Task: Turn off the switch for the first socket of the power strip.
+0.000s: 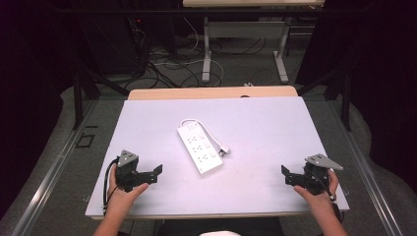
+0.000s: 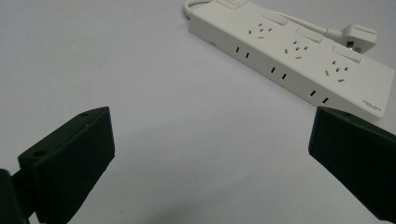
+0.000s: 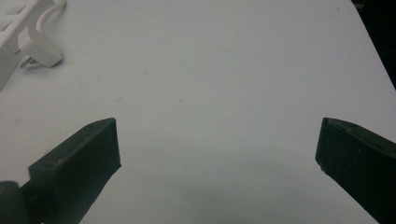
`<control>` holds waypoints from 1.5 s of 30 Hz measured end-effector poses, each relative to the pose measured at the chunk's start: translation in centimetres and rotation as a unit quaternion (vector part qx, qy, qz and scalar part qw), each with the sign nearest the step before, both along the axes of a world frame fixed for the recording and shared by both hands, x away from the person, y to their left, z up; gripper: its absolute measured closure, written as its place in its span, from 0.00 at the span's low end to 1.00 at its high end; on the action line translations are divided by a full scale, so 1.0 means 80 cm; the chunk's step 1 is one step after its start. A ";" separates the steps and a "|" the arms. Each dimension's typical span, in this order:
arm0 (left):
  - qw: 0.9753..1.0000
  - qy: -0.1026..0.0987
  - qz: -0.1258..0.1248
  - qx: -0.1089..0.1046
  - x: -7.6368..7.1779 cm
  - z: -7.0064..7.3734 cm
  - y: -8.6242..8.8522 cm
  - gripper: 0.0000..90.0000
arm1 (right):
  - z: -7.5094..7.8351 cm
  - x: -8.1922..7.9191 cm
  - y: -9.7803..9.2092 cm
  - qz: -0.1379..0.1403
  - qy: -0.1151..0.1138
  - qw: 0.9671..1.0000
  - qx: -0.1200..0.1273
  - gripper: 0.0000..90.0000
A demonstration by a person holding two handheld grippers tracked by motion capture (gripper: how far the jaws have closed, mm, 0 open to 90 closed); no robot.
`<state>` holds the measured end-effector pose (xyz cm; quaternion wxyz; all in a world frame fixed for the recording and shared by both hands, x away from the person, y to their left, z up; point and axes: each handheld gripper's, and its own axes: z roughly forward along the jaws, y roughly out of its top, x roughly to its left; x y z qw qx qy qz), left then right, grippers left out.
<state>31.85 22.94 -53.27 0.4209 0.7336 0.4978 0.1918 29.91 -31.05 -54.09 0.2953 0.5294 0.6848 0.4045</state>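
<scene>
High view: left gripper [image 1: 158, 173] and right gripper [image 1: 284, 175] both spread wide, holding nothing, low over the white table [image 1: 275, 132] | power strip [image 1: 198, 147] lies between them near the middle, plug [image 1: 224, 151] beside it, apart from both | right gripper view: strip cut off at the edge.

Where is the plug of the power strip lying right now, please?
In the high view the plug lies on the white table near the middle, just right of the power strip, nearer the right gripper than the left.
</scene>
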 end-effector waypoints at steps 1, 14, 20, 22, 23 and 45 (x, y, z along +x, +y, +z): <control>1.000 0.000 0.000 0.000 0.000 0.000 0.000 0.00 | 0.000 0.000 0.000 0.004 0.002 1.000 -0.004 0.00; 1.000 -0.013 -0.013 0.021 -0.004 0.001 -0.018 0.18 | -0.002 0.002 0.004 0.003 0.005 1.000 -0.002 0.00; 0.999 -0.021 -0.030 0.030 -0.011 0.001 -0.029 0.24 | -0.002 0.006 0.007 0.009 0.002 1.000 0.000 0.00; 0.999 -0.023 -0.032 0.024 -0.012 0.001 -0.031 0.26 | -0.003 0.007 0.009 0.014 0.002 1.000 -0.001 0.00; 0.999 -0.023 -0.032 0.024 -0.012 0.001 -0.031 0.28 | -0.003 0.006 0.010 0.013 0.009 1.000 -0.003 0.00; 0.998 -0.037 -0.046 0.021 0.014 0.006 -0.064 0.52 | -0.007 0.011 0.021 0.027 0.005 1.000 -0.004 0.01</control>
